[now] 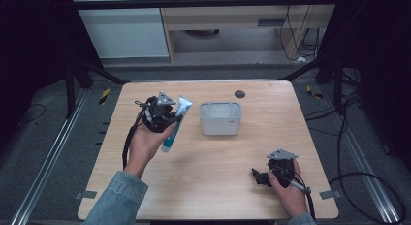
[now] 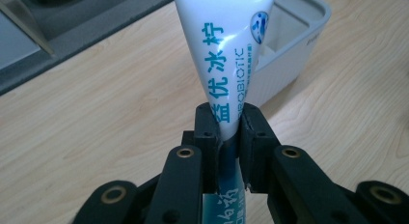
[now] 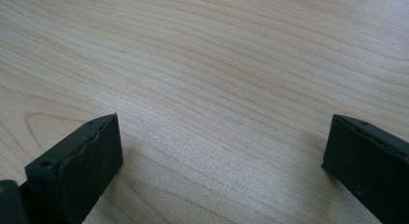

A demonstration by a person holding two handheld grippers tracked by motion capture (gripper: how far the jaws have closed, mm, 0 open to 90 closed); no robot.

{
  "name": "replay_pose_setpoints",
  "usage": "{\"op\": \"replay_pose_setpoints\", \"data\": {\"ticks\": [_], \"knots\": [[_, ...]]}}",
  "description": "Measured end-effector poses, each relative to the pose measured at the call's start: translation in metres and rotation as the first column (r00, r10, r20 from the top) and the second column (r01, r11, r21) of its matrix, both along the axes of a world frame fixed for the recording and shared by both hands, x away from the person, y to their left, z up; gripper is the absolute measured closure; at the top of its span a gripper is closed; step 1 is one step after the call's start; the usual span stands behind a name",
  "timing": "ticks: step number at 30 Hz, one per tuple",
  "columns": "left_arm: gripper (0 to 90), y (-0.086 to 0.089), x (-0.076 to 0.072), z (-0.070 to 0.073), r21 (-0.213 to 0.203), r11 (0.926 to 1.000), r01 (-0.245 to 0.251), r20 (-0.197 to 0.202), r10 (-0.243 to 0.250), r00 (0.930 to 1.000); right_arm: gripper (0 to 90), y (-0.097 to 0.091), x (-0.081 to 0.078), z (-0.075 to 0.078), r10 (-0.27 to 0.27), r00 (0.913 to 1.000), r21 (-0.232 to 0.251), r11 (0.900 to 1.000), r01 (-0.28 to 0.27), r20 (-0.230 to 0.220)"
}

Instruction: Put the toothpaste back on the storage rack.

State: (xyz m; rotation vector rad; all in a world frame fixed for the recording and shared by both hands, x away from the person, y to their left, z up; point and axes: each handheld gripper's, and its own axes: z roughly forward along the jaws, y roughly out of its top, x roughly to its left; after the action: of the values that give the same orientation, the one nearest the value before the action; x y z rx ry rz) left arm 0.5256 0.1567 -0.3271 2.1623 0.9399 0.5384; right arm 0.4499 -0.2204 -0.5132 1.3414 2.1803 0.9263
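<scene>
A white and teal toothpaste tube (image 1: 177,120) hangs above the table's left half, held by my left gripper (image 1: 174,119). In the left gripper view both jaws pinch the tube (image 2: 226,64) near its middle, its flat white end pointing away toward the white bin (image 2: 289,45). My left gripper (image 2: 230,125) is shut on the tube. My right gripper (image 1: 255,175) rests low over the table's front right, jaws pointing left. In the right gripper view its jaws stand wide apart, and my right gripper (image 3: 222,156) has nothing but bare wood between them.
A white rectangular bin (image 1: 220,118) stands at the table's middle, just right of the tube. A small dark round disc (image 1: 239,94) lies near the far edge. Cables and metal frame legs surround the wooden table (image 1: 213,167).
</scene>
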Motion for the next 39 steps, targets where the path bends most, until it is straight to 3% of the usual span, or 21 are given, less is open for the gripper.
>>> {"op": "replay_pose_setpoints", "data": {"ticks": [12, 15, 24, 29, 34, 36, 39], "knots": [[79.1, -0.008, 0.012, 0.020, -0.039, 0.9978, 0.053, 0.042, -0.051, 0.9978, 0.3, 0.000, 0.001, 0.000, -0.003, 1.0000, 0.002, 1.0000, 0.003, 0.000], [79.1, -0.009, 0.016, 0.023, -0.031, 0.9982, 0.052, 0.057, -0.051, 0.9971, 0.3, 0.001, 0.001, 0.000, -0.004, 1.0000, 0.002, 1.0000, 0.004, 0.000], [79.1, -0.020, 0.020, 0.033, -0.075, 0.9939, 0.080, 0.084, -0.074, 0.9937, 0.3, 0.002, 0.003, 0.000, -0.027, 0.9996, -0.002, 0.9996, 0.027, -0.001], [79.2, -0.032, 0.022, 0.038, -0.082, 0.9944, 0.067, 0.085, -0.060, 0.9946, 0.3, 0.003, 0.003, 0.001, -0.030, 0.9995, 0.010, 0.9995, 0.030, -0.008], [79.2, -0.040, 0.025, 0.043, -0.113, 0.9934, 0.023, 0.097, -0.012, 0.9952, 0.3, 0.003, 0.003, 0.001, -0.030, 0.9995, 0.009, 0.9995, 0.030, -0.008], [79.2, -0.041, 0.025, 0.044, -0.094, 0.9955, 0.015, 0.100, -0.006, 0.9950, 0.3, 0.003, 0.003, 0.001, -0.031, 0.9995, 0.009, 0.9995, 0.031, -0.008], [79.2, -0.046, 0.025, 0.043, -0.098, 0.9952, -0.011, 0.105, 0.021, 0.9942, 0.3, 0.003, 0.004, 0.000, -0.028, 0.9996, 0.001, 0.9996, 0.028, 0.000]]}}
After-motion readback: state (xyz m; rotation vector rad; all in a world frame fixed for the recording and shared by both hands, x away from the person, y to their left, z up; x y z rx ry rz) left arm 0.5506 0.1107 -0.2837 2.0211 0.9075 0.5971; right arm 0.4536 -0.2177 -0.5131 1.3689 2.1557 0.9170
